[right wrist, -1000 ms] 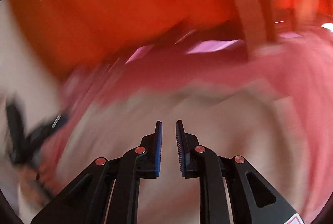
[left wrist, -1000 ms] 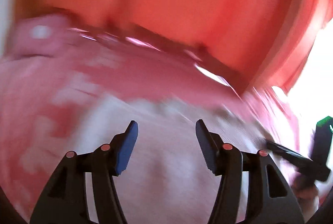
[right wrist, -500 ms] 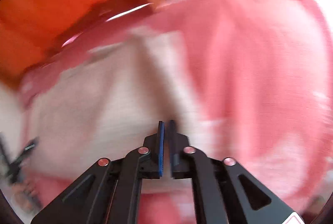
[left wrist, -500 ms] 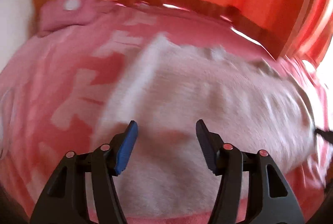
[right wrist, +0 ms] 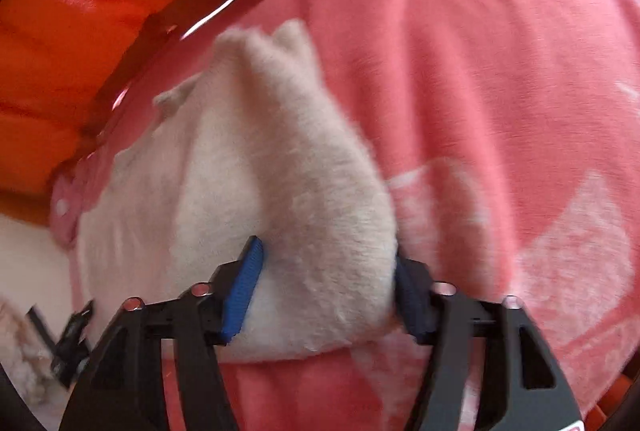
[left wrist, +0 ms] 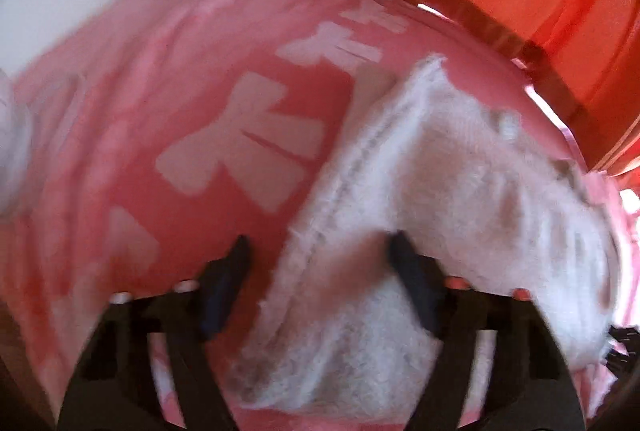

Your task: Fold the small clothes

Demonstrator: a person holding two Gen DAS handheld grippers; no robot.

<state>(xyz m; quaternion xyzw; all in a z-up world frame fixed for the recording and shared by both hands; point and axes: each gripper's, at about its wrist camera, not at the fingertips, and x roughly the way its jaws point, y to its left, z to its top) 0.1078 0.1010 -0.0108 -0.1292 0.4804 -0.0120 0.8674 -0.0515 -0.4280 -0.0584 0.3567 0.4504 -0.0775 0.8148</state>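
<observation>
White fleece garment [right wrist: 256,167] laid on pink blanket [right wrist: 500,91], long axis lower centre to upper left. Right gripper [right wrist: 326,291] opening, fleece fold between pads. Left gripper [left wrist: 320,283] closing, astride garment edge.

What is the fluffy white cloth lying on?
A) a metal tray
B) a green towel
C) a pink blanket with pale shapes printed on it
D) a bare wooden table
C: in both views the white cloth lies on a pink blanket that carries pale printed shapes.
</observation>
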